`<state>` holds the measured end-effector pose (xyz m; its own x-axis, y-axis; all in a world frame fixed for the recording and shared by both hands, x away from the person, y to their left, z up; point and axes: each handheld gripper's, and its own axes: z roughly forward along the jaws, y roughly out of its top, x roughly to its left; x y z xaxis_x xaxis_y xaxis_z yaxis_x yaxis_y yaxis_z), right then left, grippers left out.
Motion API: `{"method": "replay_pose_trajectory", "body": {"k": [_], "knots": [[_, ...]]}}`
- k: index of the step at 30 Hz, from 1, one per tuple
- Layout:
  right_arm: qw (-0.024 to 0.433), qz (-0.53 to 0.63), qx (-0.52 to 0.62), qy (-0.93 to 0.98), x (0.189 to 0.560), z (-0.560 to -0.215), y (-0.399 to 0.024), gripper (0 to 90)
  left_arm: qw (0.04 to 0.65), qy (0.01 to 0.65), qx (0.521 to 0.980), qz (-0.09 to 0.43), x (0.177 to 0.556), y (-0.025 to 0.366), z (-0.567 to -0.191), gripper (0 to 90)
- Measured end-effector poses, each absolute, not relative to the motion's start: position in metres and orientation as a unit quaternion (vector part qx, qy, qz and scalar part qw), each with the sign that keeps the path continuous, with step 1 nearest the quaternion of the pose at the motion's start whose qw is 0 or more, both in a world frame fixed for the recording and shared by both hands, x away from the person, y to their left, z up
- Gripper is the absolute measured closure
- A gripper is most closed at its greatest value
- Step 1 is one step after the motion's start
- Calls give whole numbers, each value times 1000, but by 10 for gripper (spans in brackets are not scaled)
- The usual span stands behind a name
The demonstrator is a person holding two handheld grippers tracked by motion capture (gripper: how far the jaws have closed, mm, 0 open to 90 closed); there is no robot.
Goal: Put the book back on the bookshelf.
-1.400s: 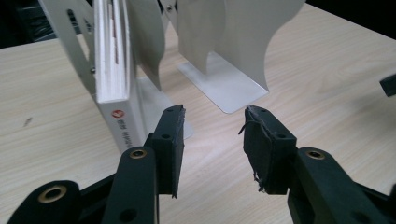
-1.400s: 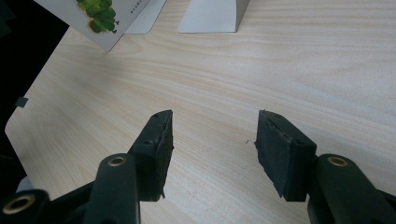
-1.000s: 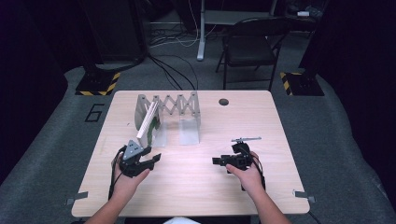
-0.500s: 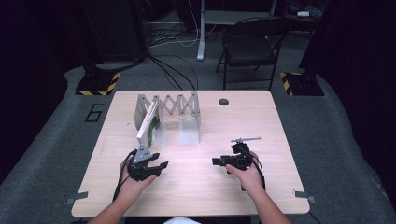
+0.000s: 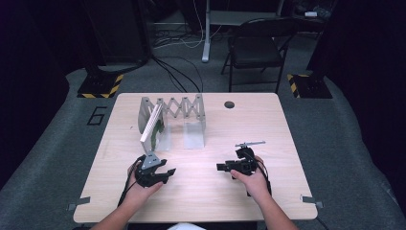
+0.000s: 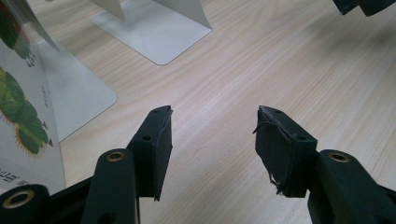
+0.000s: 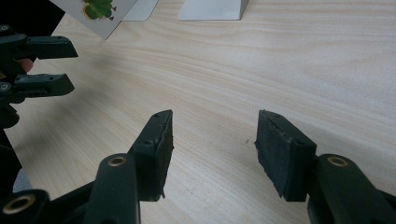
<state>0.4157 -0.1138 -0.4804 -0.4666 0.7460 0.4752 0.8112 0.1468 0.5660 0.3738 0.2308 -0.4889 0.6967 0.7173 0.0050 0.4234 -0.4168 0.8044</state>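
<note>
A white picture book (image 5: 151, 124) leans upright in the left slot of a grey expanding metal rack (image 5: 182, 108) at the back of the wooden table (image 5: 287, 129). In the left gripper view the book (image 6: 23, 116) shows a green caterpillar drawing at the left edge. My left gripper (image 5: 168, 175) rests low over the table just in front of the book, its jaws open (image 6: 212, 121) with only bare wood between them. My right gripper (image 5: 219, 166) sits at the front right, pointing left toward the other hand. It is open (image 7: 212, 123) and holds nothing.
The rack's flat metal feet (image 6: 154, 35) lie on the table close ahead of the left gripper. A small dark round disc (image 5: 229, 104) sits near the table's far edge. A folding chair (image 5: 258, 48) and floor cables stand beyond the table.
My left hand has drawn back from the book toward the near edge and slightly right, sinking lower. The right hand has stayed still.
</note>
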Motion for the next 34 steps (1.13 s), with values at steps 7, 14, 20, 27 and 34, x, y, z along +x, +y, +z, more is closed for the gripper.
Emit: {"method": "replay_pose_trajectory", "body": {"k": [7, 14, 20, 27, 34], "knots": [[42, -397, -517, -757, 416, -482, -114, 462, 413, 343, 827, 166, 373, 225, -493, 453], [37, -398, -514, -759, 417, -484, -113, 462, 404, 337, 835, 162, 374, 222, -496, 446], [38, -395, -516, -759, 417, -484, -115, 462, 398, 331, 840, 162, 373, 218, -499, 445], [39, -395, -519, -757, 417, -484, -115, 462, 393, 326, 845, 156, 371, 213, -501, 445], [35, -395, -517, -759, 417, -484, -115, 462, 399, 323, 844, 155, 370, 213, -500, 445]]}}
